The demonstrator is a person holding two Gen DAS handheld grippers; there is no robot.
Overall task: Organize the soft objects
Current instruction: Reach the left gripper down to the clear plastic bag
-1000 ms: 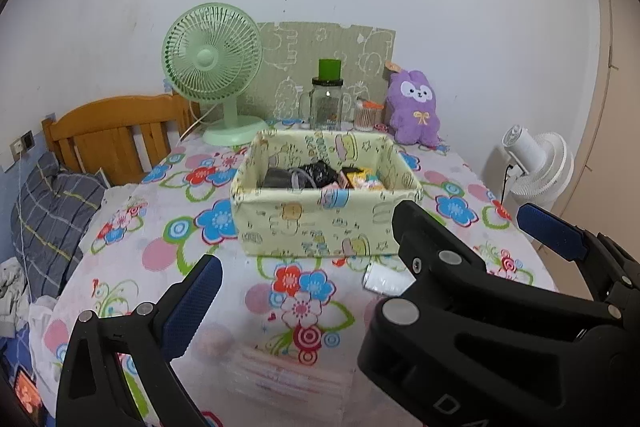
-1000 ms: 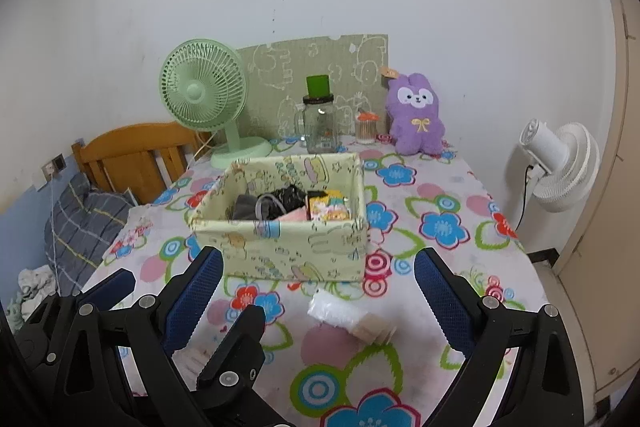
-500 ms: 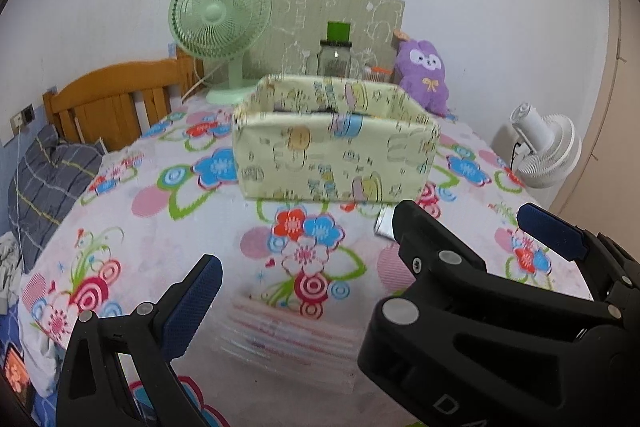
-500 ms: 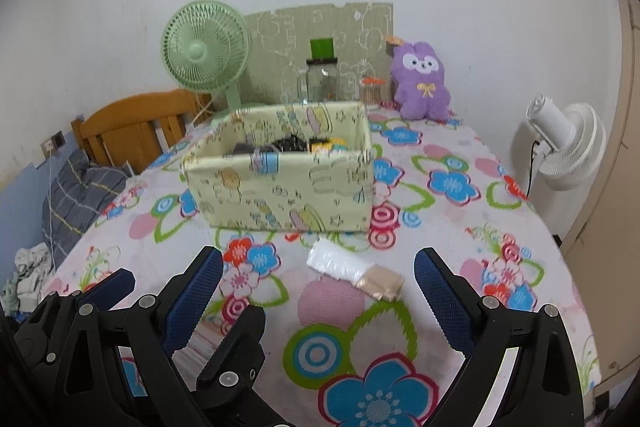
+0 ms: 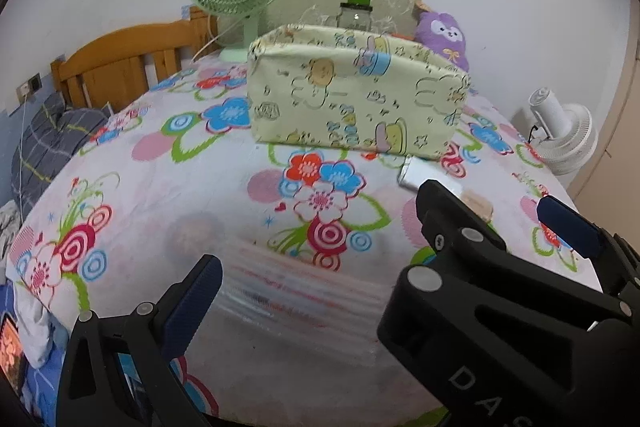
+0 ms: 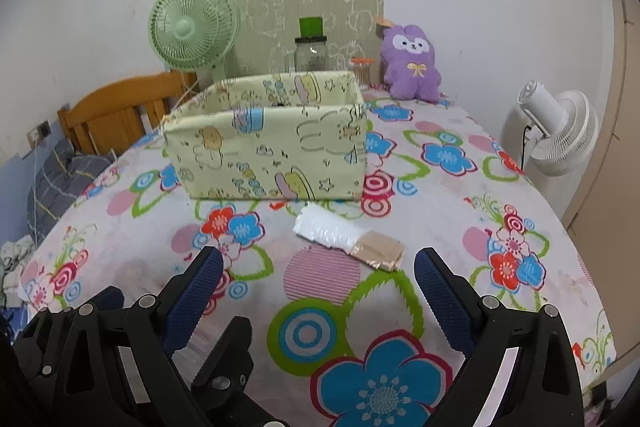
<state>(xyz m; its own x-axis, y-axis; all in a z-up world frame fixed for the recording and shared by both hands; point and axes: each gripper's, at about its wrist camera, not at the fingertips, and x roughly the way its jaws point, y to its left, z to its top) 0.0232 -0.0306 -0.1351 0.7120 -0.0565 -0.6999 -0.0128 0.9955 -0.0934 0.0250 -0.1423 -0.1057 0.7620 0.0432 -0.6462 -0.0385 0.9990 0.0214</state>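
A pale yellow fabric box (image 6: 267, 143) with cartoon prints stands on the floral tablecloth; it also shows in the left wrist view (image 5: 352, 103). A clear plastic packet with red lines (image 5: 296, 291) lies flat on the cloth just ahead of my open, empty left gripper (image 5: 380, 259). A white and tan wrapped packet (image 6: 347, 238) lies in front of the box, just ahead of my open, empty right gripper (image 6: 318, 291). A purple plush rabbit (image 6: 410, 67) sits at the back right of the table.
A green desk fan (image 6: 192, 31), a glass jar with a green lid (image 6: 311, 51) and a patterned board (image 6: 312, 19) stand at the back against the wall. A wooden headboard (image 6: 116, 111) is at the left; a white fan (image 6: 560, 131) stands off the table's right edge.
Both grippers have dropped lower and closer to the tablecloth, so the box's contents are now hidden behind its front wall. Both stay open.
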